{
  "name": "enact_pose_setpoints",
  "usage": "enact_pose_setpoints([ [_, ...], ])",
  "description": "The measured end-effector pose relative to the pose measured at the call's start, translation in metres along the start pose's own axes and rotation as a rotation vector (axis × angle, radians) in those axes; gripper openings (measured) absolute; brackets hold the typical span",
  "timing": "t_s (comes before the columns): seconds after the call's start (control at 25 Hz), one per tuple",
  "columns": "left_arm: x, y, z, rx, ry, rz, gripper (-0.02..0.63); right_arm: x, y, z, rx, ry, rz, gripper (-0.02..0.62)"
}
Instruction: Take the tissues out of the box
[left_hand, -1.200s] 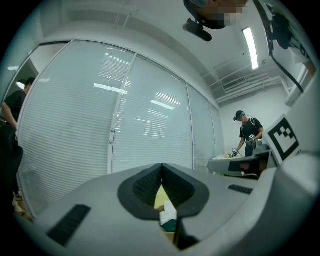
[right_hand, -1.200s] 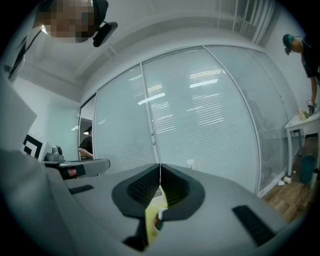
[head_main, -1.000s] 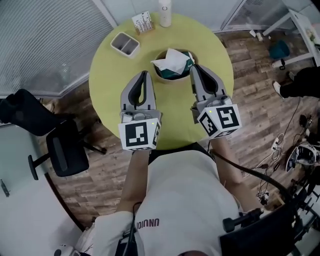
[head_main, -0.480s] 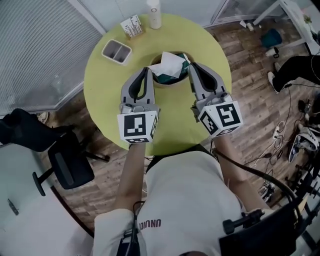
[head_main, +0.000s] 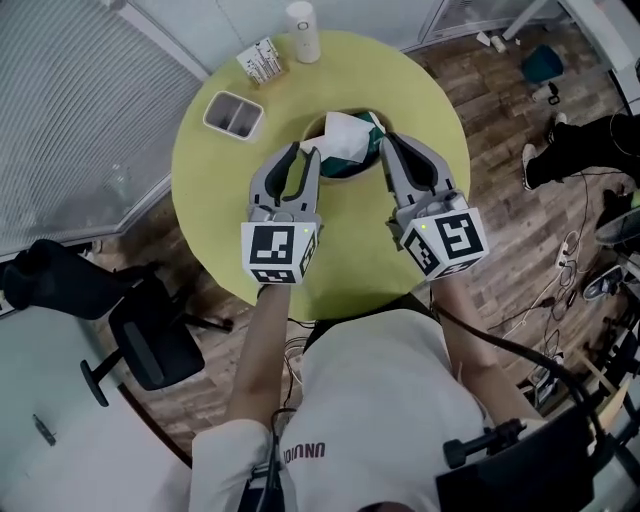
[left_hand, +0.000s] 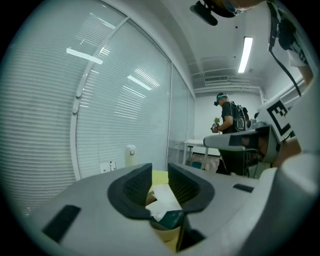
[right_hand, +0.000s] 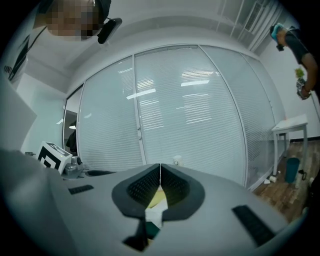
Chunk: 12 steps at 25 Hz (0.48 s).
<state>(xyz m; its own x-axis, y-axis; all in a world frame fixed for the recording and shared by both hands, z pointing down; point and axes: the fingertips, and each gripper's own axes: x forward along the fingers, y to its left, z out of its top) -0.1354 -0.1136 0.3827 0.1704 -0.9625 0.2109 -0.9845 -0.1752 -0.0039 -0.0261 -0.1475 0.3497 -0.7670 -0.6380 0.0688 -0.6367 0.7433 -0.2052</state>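
Left tongs (head_main: 303, 153) have just parted slightly, left of the round dark-green box (head_main: 340, 171) whose white tissue (head_main: 345, 130) pokes up; a pinch seems next. Right tongs (head_main: 388, 141), opposite, are closed, empty.

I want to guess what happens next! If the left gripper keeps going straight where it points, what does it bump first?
Probably the white tissue poking from the box, seen straight ahead. The left gripper has just been opening its jaws; nothing seems to sit between them yet.
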Motion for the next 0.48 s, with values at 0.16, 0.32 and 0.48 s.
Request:
enact_pose_setpoints([
  [0.16, 0.005, 0.0, -0.005, 0.007, 0.01, -0.061, 0.122, 0.001, 0.001, -0.007, 0.015, 0.007, -0.016, 0.02],
  [0.32, 0.017, -0.001, -0.014, 0.042, 0.042, -0.091, 0.149, 0.004, -0.003, -0.01, 0.016, 0.009, -0.03, 0.02],
  [0.48, 0.024, -0.008, -0.025, 0.065, 0.085, -0.146, 0.181, 0.0, -0.005, -0.015, 0.022, 0.016, -0.056, 0.02],
])
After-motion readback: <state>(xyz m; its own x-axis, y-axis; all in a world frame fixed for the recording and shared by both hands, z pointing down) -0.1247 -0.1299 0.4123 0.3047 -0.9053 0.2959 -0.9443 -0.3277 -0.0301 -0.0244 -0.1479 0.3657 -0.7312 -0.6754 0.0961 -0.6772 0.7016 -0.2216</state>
